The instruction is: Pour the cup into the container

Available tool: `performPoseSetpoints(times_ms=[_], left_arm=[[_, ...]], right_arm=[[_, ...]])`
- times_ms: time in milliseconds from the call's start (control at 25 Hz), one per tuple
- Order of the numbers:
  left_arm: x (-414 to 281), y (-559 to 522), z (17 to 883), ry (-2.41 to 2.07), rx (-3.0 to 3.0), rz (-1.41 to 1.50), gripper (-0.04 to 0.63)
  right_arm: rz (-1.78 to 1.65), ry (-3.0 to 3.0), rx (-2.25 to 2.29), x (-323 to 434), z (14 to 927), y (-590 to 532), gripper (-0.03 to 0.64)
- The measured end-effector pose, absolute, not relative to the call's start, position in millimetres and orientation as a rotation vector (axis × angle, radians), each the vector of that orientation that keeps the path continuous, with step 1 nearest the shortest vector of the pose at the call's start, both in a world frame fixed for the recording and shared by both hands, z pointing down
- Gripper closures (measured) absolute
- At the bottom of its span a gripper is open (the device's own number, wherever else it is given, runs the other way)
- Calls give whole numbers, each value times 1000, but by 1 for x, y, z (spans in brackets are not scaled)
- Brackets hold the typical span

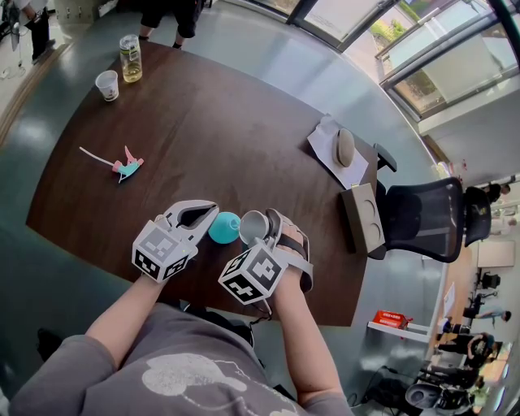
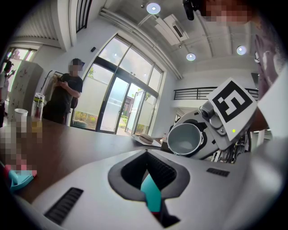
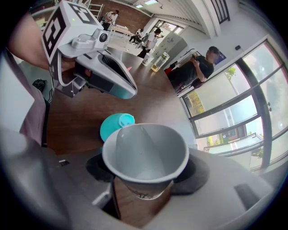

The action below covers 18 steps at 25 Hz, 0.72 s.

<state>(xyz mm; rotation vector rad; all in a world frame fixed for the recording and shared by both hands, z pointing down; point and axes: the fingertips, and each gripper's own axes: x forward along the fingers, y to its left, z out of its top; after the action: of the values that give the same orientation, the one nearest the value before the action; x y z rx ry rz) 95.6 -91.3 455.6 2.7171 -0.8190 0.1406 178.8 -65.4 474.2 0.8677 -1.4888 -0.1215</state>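
the right tongs (image 3: 145, 179) pinch one white paper cup (image 1: 253, 225) by its lower wall, tipped so that its mouth faces back toward the person. its rim is just right of the single teal container (image 1: 223, 228), which stands on the near part of the brown counter (image 1: 211, 130); whether cup and container touch is hard to tell. the left tongs (image 2: 146, 152) hang just left of the container, nearly level and pressed together at the tips. one thin teal sliver (image 2: 150, 195) shows in the slit between them, and i cannot make out what it is or whether it is pinched. further out the counter carries a second paper cup (image 1: 106, 84) at the far left, with one jar of yellowish liquid (image 1: 130, 58) just beyond it. there is one small pink-and-teal item (image 1: 126, 167) in the left middle, too small to identify. on the right lie one sheet of paper (image 1: 323, 140) under a grey oval thing (image 1: 345, 147), and one box (image 1: 363, 218) at the edge. one black chair (image 1: 431, 218) stands beside that edge. a person (image 1: 166, 16) at the far edge is cut off above the legs.
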Motion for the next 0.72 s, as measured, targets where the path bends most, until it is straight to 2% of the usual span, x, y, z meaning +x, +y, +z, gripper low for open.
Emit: performPoseSetpoints(times_ms=[720], left_arm=[[89, -86, 455, -832, 2705, 133, 589]], right_arm=[[-99, -1500, 907, 177, 472, -64, 311]])
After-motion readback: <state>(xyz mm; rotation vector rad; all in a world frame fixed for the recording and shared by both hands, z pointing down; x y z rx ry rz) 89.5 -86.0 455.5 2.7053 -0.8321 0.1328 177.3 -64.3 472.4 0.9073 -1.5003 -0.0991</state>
